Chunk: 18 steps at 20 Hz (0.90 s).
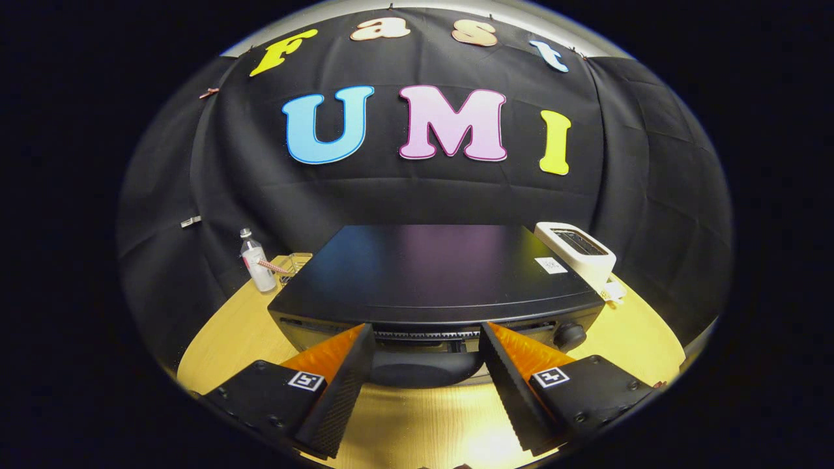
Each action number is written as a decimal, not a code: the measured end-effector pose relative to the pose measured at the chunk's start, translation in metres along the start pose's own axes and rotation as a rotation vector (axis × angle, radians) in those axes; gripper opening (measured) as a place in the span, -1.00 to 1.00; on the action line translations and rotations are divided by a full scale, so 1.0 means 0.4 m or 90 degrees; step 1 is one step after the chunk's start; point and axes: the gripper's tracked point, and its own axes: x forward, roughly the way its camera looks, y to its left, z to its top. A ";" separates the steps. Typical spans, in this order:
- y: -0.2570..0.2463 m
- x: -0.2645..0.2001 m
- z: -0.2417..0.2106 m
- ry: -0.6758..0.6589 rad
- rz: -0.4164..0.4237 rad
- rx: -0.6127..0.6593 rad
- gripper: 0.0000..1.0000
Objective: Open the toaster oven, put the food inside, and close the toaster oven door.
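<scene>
A black toaster oven (pixel 433 273) stands on the wooden table (pixel 221 339), seen from above its front edge. Its dark rounded door handle (pixel 423 370) lies between my two fingers, just below the oven's front lip. My gripper (pixel 427 339) is open, its fingertips at the oven's upper front, one on each side of the handle, with a gap to the handle on both sides. A round knob (pixel 569 335) sits at the oven's front right. The door looks closed. I see no food.
A white slot toaster (pixel 576 251) stands at the oven's right rear. A small clear bottle (pixel 257 264) and a glass (pixel 294 264) with a striped straw stand at its left rear. Black cloth walls the booth behind.
</scene>
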 end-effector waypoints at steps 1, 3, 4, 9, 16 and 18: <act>0.001 -0.006 -0.005 -0.001 0.001 0.000 0.99; 0.000 -0.024 -0.019 -0.002 0.003 0.001 0.99; -0.001 -0.036 -0.028 -0.001 0.005 0.001 0.99; -0.005 -0.084 -0.086 0.012 0.016 0.002 0.98; -0.008 -0.141 -0.159 0.026 0.024 -0.015 0.95; -0.010 -0.153 -0.181 0.029 0.026 -0.019 0.95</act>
